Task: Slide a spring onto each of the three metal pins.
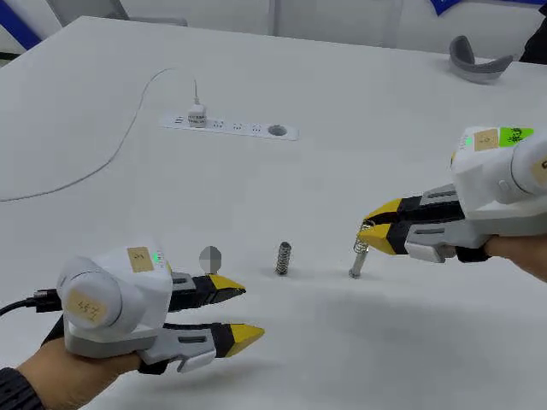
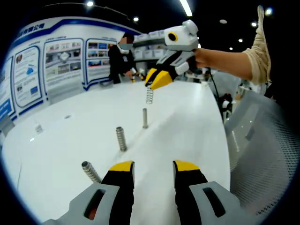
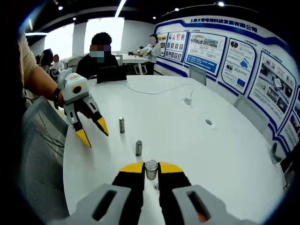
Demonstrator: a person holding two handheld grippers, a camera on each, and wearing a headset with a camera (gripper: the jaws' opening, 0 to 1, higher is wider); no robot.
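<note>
– start from over the shoulder. any writing?
– tan stickers on both white, yellow-tipped tools and a green one on the right gripper [image 1: 368, 232], all too small to read. that one pinches a small coiled steel spring [image 1: 361, 246] just above the bare metal pin [image 1: 355, 269]. whether coil and pin touch, i cannot tell. the left gripper [image 1: 238, 312] hangs low, jaws spread, holding nothing. the middle pin [image 1: 283, 258] wears a spring.
– and the surface?
– a plain white table [image 1: 342, 154] with a white power strip [image 1: 235, 127], one plug in it, a thin cable trailing off to the left edge. a grey curved object [image 1: 474, 60] lies at the far side, partly cut off.
– the left gripper view?
– the nearest pin [image 2: 90, 171], a grey blur from overhead, comes clear here, spring on it, just beside the left jaw. blue-and-white display boards [image 2: 56, 61] line the wall, their text illegible. a grey mesh chair back [image 2: 262, 140] runs out of sight on the right.
– the right gripper view?
– its jaws are closed on the spring, which hides the bare pin beneath. blue chinese characters head the boards, and i cannot make them out. a seated person [image 3: 98, 65] sits behind a dark laptop [image 3: 111, 73].
</note>
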